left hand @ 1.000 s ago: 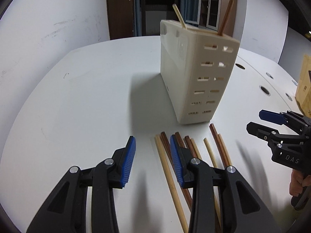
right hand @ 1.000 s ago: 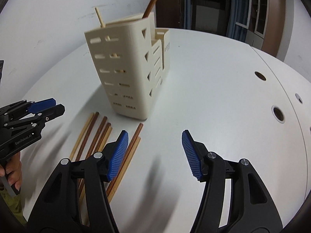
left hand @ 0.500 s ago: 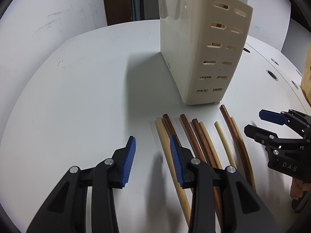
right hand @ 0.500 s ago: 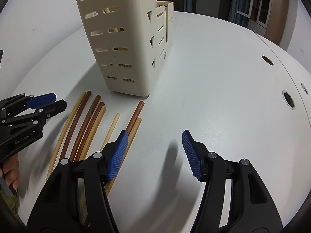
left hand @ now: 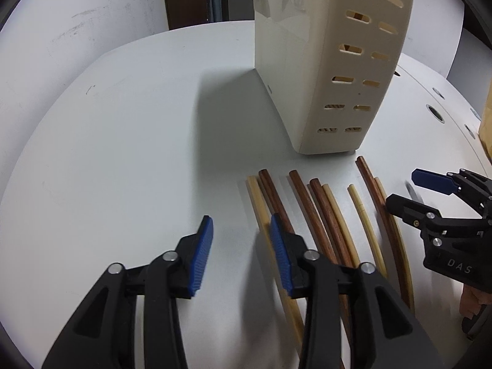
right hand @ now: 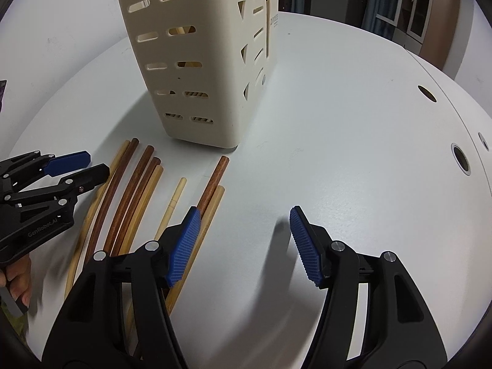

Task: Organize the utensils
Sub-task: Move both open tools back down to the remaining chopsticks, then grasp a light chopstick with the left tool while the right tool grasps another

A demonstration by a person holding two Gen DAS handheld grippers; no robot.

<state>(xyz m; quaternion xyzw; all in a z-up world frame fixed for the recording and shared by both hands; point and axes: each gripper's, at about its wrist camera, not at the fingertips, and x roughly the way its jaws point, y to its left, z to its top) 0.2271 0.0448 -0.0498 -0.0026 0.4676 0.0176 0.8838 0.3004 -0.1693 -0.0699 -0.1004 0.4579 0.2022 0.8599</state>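
Note:
Several light and dark wooden chopsticks (left hand: 323,215) lie side by side on the white table (left hand: 123,153), in front of a cream slotted utensil holder (left hand: 332,70). My left gripper (left hand: 241,255) is open and empty, low over the leftmost chopsticks' near ends. My right gripper (right hand: 246,243) is open and empty, with its left finger over the rightmost dark and light pair (right hand: 212,190). The holder (right hand: 196,61) stands just behind the sticks (right hand: 135,193). Each gripper shows in the other's view, the right one (left hand: 415,193) and the left one (right hand: 89,166).
The table has round cable holes (right hand: 459,156) along its right side. A brown box edge (left hand: 486,129) sits at the far right. A white wall and dark doorway stand behind the table. Bare table surface lies left of the holder and right of the sticks.
Both grippers have moved forward and down toward the chopsticks and holder, which now look larger and closer. Both stay open.

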